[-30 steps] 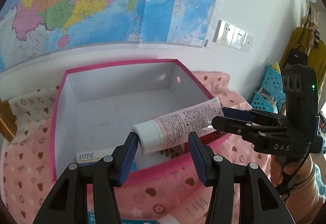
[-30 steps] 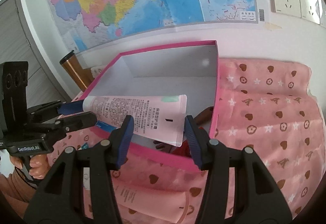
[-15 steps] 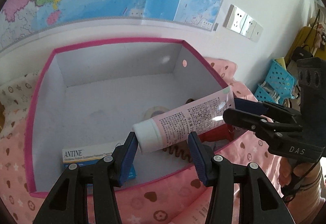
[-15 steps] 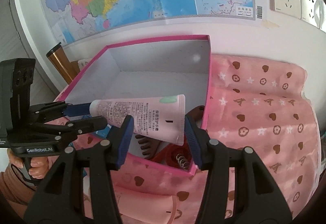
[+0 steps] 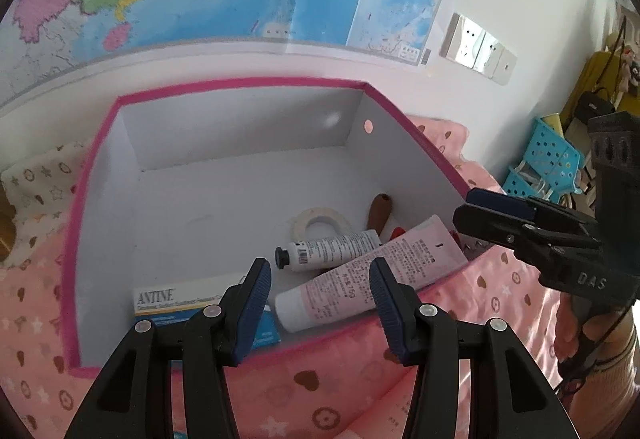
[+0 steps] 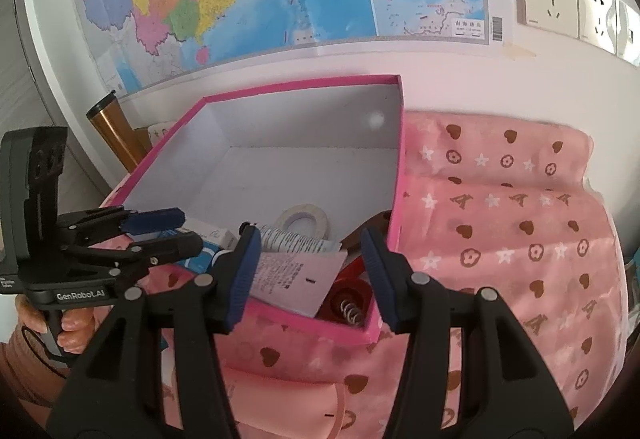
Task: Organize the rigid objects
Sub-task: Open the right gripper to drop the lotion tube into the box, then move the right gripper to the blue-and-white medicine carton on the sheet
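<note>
From the left wrist, the left gripper [image 5: 320, 293] has its fingers apart with the cap end of the pink tube [image 5: 372, 273] lying between them, apparently untouched; the tube rests inside the pink-rimmed box [image 5: 240, 82] along its near wall, crimped end toward the near right corner, beside a small white tube [image 5: 330, 251] and a tape roll [image 5: 320, 225]. A clean exit would be straight up, clear of the cap. From the right wrist, the right gripper [image 6: 310, 273] also stands with fingers apart, the tube's flat end [image 6: 296, 279] between them; whether a pad touches it cannot be told, so it should rise without dragging the tube over the rim.
</note>
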{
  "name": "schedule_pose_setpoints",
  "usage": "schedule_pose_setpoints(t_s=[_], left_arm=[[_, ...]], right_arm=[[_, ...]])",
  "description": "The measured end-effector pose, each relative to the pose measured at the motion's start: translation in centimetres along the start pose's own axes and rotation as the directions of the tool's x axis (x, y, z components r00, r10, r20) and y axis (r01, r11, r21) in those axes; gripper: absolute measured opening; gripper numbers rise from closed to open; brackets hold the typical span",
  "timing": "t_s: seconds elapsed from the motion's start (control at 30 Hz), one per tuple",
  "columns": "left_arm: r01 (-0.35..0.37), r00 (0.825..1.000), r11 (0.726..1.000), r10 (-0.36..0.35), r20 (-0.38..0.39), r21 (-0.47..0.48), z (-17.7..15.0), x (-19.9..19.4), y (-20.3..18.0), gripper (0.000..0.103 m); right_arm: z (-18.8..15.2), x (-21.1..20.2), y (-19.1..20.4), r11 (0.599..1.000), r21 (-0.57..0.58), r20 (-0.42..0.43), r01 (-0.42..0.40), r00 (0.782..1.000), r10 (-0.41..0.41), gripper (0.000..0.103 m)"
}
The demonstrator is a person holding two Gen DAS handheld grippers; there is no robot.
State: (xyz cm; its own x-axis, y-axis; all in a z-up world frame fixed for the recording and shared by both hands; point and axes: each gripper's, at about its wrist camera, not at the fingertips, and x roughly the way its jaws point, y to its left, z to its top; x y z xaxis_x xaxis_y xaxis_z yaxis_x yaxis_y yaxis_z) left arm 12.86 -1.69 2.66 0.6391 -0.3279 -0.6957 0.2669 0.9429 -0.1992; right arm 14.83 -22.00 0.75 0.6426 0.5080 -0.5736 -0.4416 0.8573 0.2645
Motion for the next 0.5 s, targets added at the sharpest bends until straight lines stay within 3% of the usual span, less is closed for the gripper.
schedule_pose_setpoints(t_s=[0.17, 0.33, 0.5], left_arm=[[-0.011, 0.998, 1.000, 0.009, 0.069, 0.028, -1.3, -2.9, 0.2, 0.058], [-0.022, 0.989, 0.999, 0.017, 0.146, 0.030, -3.0, -6.6, 1.0, 0.063], [-0.068, 0.986, 0.998, 0.067, 0.150, 0.003, -5.1, -8.5, 2.6, 0.063]], right_arm=[[-0.7, -0.8, 0.1, 1.000, 0.013, 0.014, -0.024, 1.000, 0.024, 0.054], [-1.8, -2.1, 1.5, 0.995, 0.005, 0.029, -0.099, 0.995, 0.099, 0.054], [-3.3, -2.7, 3.8, 0.982, -0.036, 0.014, -0.185, 0.983, 0.185, 0.055]])
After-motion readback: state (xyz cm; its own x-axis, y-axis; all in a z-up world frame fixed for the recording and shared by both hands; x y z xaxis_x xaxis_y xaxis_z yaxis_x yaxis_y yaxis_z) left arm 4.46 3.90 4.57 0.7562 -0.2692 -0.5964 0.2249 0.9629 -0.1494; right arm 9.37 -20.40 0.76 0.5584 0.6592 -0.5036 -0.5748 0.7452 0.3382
